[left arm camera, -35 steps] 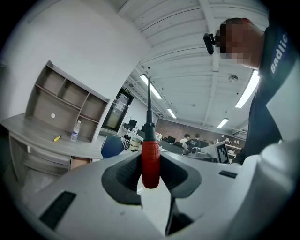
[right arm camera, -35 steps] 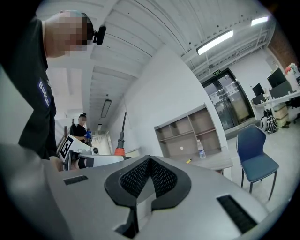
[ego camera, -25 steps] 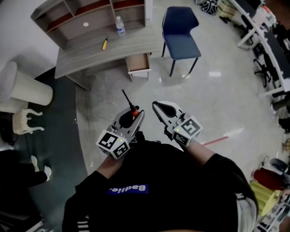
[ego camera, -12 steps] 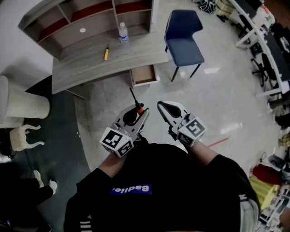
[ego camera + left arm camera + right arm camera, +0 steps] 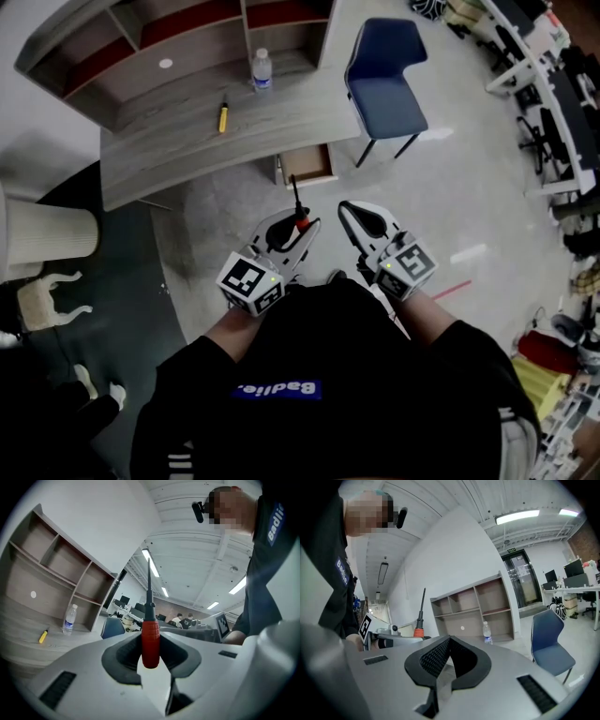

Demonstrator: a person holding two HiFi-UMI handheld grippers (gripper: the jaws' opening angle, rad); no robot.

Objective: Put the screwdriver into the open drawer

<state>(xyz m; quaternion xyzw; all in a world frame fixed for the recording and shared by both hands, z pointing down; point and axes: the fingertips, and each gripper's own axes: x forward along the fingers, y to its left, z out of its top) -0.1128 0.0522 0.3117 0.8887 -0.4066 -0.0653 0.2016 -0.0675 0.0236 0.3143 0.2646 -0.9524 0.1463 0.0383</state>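
The left gripper point(image 5: 298, 227) pinches the screwdriver point(image 5: 150, 641) by its ribbed red handle between dark rubber pads, the thin black shaft jutting past the tips toward the drawer point(image 5: 309, 165); beside it the right gripper point(image 5: 449, 641) is empty, its pads pressed together; glossy pale floor point(image 5: 234, 202) lies bare ahead of the tips; the drawer, a shallow wood-lined box, stands pulled out under the grey wood-grain desk point(image 5: 187, 150); a blue chair point(image 5: 384, 80) stands just right of it; a yellow tool point(image 5: 223, 117) and a plastic bottle point(image 5: 262, 68) rest on the desktop, below boxy shelves point(image 5: 141, 70).
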